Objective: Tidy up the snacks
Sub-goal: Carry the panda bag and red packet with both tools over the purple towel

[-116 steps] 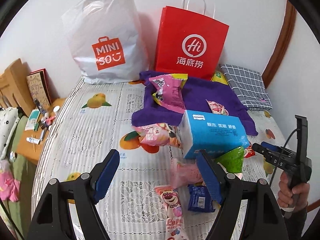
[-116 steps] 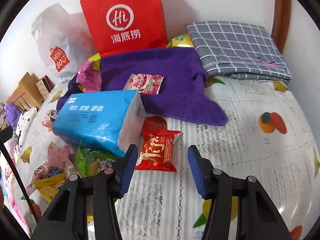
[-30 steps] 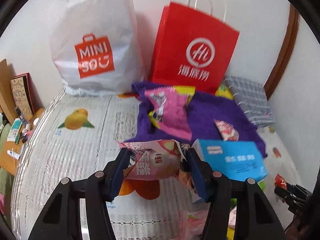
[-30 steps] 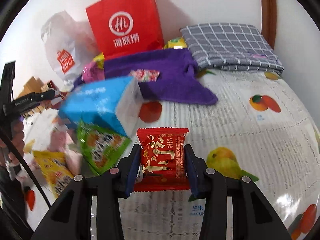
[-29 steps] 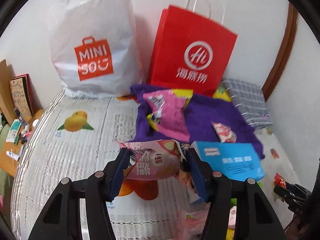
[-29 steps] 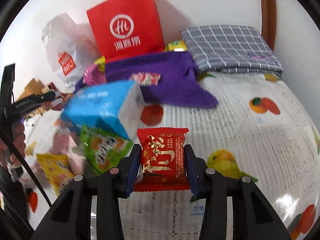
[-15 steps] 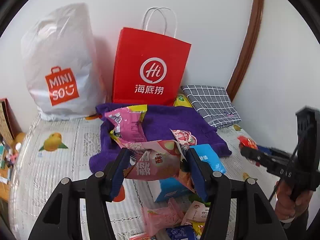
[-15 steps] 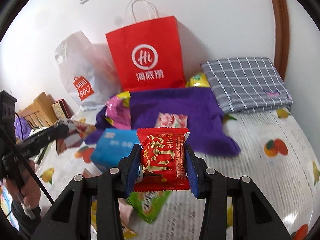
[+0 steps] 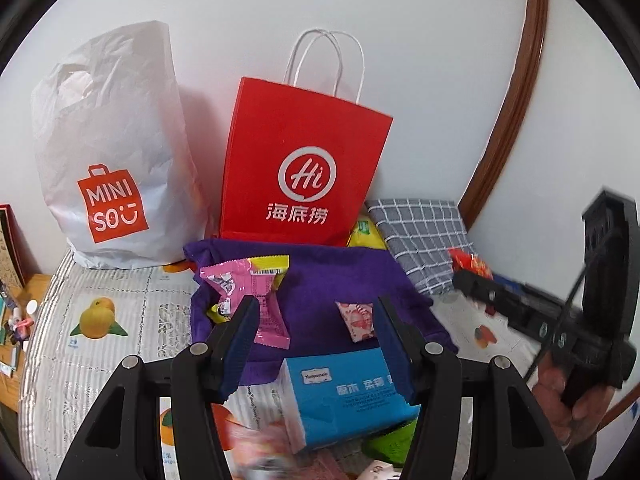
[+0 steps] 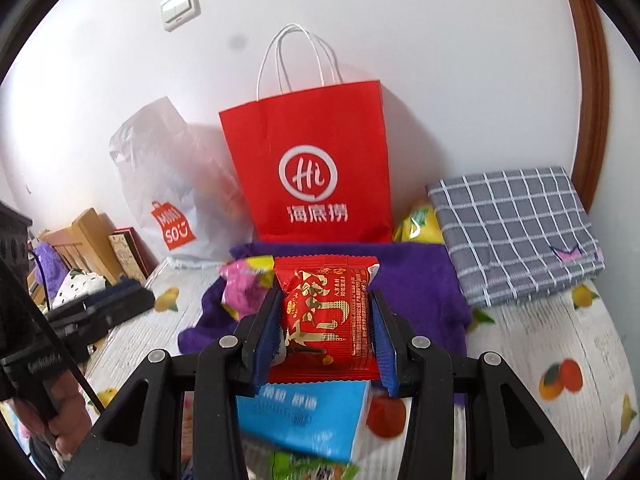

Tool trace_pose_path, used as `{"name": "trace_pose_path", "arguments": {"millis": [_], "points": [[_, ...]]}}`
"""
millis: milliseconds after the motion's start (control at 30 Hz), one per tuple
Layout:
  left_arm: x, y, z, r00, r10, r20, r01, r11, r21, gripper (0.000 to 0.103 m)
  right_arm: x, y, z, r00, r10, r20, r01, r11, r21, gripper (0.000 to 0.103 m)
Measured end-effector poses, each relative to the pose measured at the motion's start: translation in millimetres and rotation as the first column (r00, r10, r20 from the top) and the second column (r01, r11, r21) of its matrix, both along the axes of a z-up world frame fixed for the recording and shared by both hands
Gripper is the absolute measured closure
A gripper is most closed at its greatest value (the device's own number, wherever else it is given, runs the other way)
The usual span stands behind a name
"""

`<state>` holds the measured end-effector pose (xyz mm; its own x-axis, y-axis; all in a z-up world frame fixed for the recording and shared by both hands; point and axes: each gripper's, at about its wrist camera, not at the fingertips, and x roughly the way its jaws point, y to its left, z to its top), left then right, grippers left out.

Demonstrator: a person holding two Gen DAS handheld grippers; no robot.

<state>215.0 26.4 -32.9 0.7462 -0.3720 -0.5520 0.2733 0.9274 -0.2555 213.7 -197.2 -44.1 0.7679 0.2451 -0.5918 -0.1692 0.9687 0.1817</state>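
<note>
My left gripper [image 9: 314, 318] is open and empty above the bed, over a blue tissue pack [image 9: 348, 394]. A blurred pink snack shows below it at the bottom edge [image 9: 250, 446]. My right gripper [image 10: 325, 312] is shut on a red snack packet [image 10: 326, 316], held up in front of the red paper bag [image 10: 312, 176]. The red bag [image 9: 300, 176] and a white MINISO bag [image 9: 112, 152] stand against the wall. A pink packet [image 9: 248, 292] and a small strawberry packet [image 9: 358, 320] lie on a purple cloth [image 9: 320, 280].
A folded grey checked cloth [image 10: 516, 232] lies at the back right. A yellow packet [image 10: 420, 224] sits behind the purple cloth. Green and other snacks lie near the tissue pack [image 9: 390, 444]. A wooden side table with small items stands at left [image 9: 16, 320].
My left gripper has opened and let go of the pink snack, which has dropped below. My right gripper has lifted the red packet higher toward the red bag.
</note>
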Motion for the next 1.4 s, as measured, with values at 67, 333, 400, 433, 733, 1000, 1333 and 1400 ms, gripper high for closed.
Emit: {"name": "trace_pose_path", "arguments": {"millis": [67, 333, 400, 433, 733, 1000, 1333, 1400], "points": [[1.9, -2.0, -6.4, 1.0, -0.003, -0.005, 0.003, 1.0, 0.023, 0.047, 8.7, 0.2, -9.5, 1.0, 0.009, -0.013, -0.008, 1.0, 0.017, 0.06], [-2.4, 25.7, -33.1, 0.994, 0.041, -0.105, -0.035, 0.998, 0.059, 0.039, 26.7, -0.3, -46.2, 0.996, 0.029, -0.08, -0.026, 0.999, 0.034, 0.06], [-10.8, 35.8, -38.8, 0.991, 0.072, -0.116, -0.065, 0.996, 0.066, 0.026, 26.2, -2.5, -49.2, 0.996, 0.025, -0.08, -0.023, 0.999, 0.031, 0.06], [-15.9, 42.0, -43.9, 0.988, 0.088, -0.128, -0.081, 0.995, 0.06, 0.026, 25.9, -3.7, -51.0, 0.996, 0.025, -0.081, -0.022, 0.999, 0.032, 0.06], [-7.5, 27.1, -92.1, 0.967, 0.068, -0.244, -0.023, 0.983, 0.18, 0.025, 21.7, -4.4, -62.7, 0.996, 0.032, -0.089, -0.03, 0.999, 0.022, 0.06], [0.1, 22.9, -117.6, 0.952, 0.087, -0.293, -0.018, 0.973, 0.23, 0.059, 16.4, -0.4, -64.3, 0.999, 0.029, -0.042, -0.031, 0.998, -0.046, 0.06], [-23.8, 38.5, -71.1, 0.974, 0.116, -0.196, -0.086, 0.984, 0.154, 0.064, 14.8, -17.4, -59.4, 0.999, 0.01, -0.034, -0.009, 1.0, 0.008, 0.06], [-26.3, 33.4, -59.1, 0.979, 0.09, -0.181, -0.066, 0.989, 0.132, 0.064, 13.7, -19.0, -58.0, 0.999, 0.01, -0.03, -0.01, 1.0, 0.013, 0.06]]}}
